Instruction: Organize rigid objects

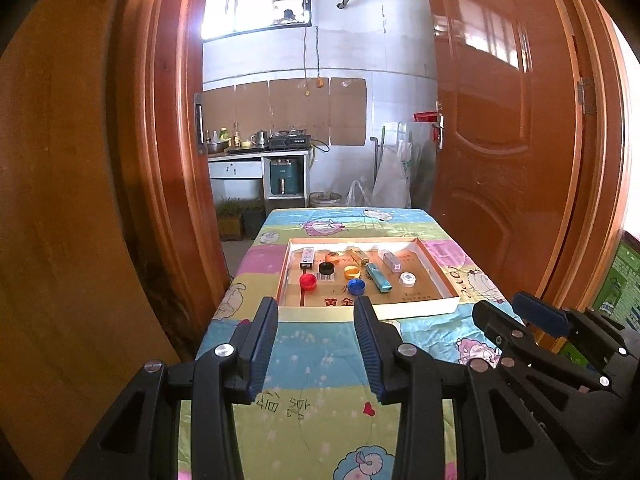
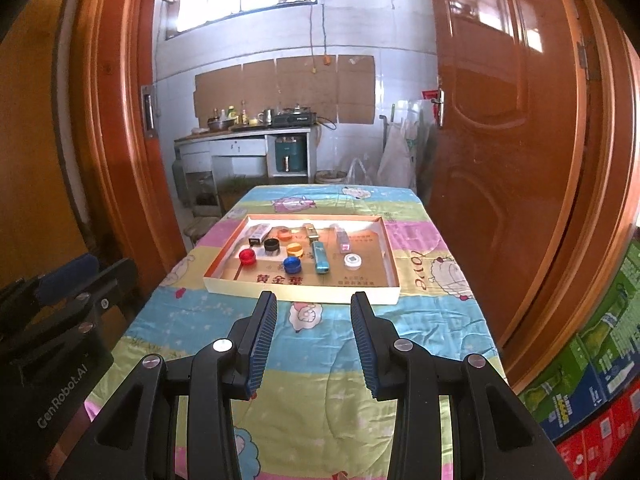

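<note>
Left gripper (image 1: 316,308) and right gripper (image 2: 314,303): both spread wide, nothing held, poised over the patterned cloth (image 2: 320,360) just short of the near wall of the shallow box (image 2: 300,292). All small items inside the box: red cap (image 2: 247,257), black cap (image 2: 271,245), blue cap (image 2: 292,265), yellow cap (image 2: 294,249), teal lighter (image 2: 321,262) at centre, white round case (image 2: 353,260) to the right. Fits either a finished gathering or a sort still pending; stage not determinable.
</note>
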A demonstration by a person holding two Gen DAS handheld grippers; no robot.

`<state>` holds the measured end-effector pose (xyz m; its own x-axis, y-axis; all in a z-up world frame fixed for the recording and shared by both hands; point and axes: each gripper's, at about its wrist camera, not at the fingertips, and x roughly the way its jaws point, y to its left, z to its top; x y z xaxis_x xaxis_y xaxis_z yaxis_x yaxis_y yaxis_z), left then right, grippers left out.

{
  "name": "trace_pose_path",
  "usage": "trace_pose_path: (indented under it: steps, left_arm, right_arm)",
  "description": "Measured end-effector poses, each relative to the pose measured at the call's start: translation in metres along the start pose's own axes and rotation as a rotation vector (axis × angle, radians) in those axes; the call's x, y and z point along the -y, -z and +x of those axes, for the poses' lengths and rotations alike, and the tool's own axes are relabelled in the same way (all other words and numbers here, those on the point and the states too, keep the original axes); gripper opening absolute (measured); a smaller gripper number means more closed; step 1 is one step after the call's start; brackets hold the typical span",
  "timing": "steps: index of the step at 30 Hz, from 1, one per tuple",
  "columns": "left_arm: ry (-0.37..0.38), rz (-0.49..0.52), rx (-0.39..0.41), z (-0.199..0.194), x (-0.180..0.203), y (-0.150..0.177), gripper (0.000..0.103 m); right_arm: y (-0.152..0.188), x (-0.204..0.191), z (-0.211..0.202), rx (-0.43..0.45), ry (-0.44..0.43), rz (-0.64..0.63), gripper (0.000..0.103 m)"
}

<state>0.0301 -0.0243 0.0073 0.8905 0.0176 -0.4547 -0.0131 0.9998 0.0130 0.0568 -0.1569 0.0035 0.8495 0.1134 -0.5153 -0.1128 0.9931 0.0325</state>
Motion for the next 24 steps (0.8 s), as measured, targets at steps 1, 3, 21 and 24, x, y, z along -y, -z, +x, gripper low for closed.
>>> trace_pose_path:
  steps: [1, 3, 21, 24]
  left_arm:
    - [-0.001, -0.001, 0.002, -0.002, 0.000, 0.001, 0.039]
    - [-0.002, -0.002, 0.005, -0.004, -0.002, 0.001, 0.039]
    - [0.004, -0.008, 0.020, -0.014, -0.006, 0.010, 0.039]
    - [0.005, -0.009, 0.020, -0.015, -0.006, 0.011, 0.039]
  right_arm:
    - [0.000, -0.001, -0.001, 0.002, -0.001, -0.003, 0.040]
    - [0.001, -0.004, -0.005, 0.007, -0.002, -0.009, 0.040]
    - [0.005, -0.014, -0.016, 0.026, 0.000, -0.021, 0.040]
    - [0.005, -0.014, -0.017, 0.027, 0.001, -0.023, 0.040]
